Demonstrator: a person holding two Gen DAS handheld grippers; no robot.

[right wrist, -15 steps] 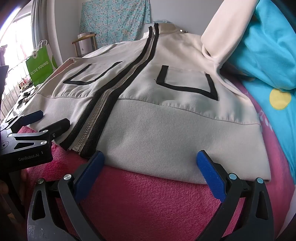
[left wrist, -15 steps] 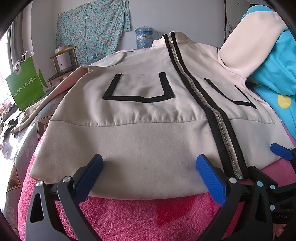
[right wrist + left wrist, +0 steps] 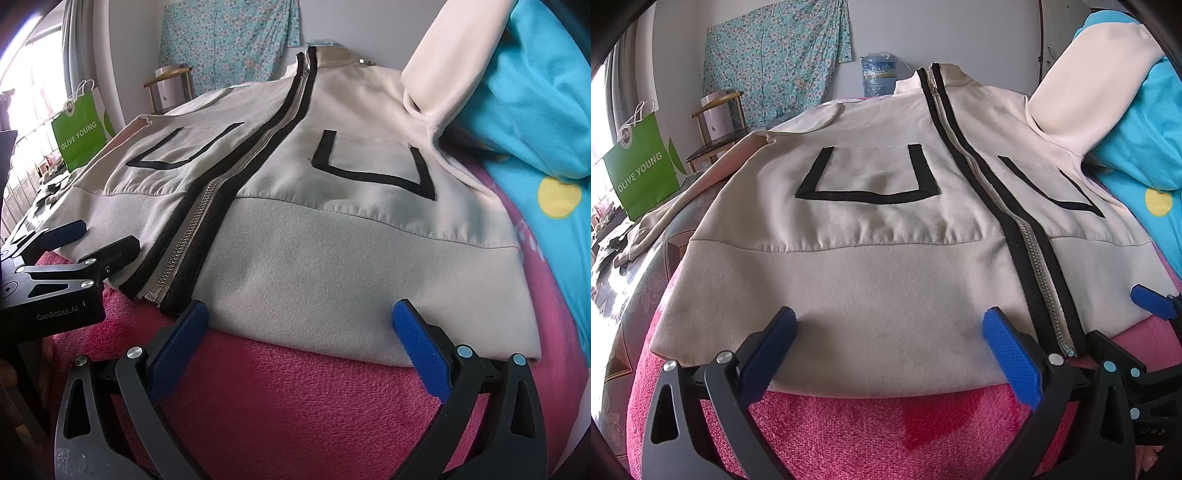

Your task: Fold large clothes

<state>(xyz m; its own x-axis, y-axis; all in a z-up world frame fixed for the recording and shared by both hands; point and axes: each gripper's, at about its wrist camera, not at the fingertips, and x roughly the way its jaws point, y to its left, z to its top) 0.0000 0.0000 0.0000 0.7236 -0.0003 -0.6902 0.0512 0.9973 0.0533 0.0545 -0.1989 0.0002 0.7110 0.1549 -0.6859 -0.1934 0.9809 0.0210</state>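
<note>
Left wrist view: cream jacket (image 3: 886, 229) lies flat on the pink blanket (image 3: 886, 435); both hand-held grippers, left (image 3: 890, 354) and right (image 3: 301, 345), gape empty at its six-o'clock hem, best pinched evenly.

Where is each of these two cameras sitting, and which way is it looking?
Left wrist: on the left gripper, angled down over the cream jacket; its open fingers show, with the right gripper at the right edge.
Right wrist: on the right gripper, same tilt; its open fingers show, left gripper at left.
Shared: jacket, its zipper, pink blanket, green bag.
</note>
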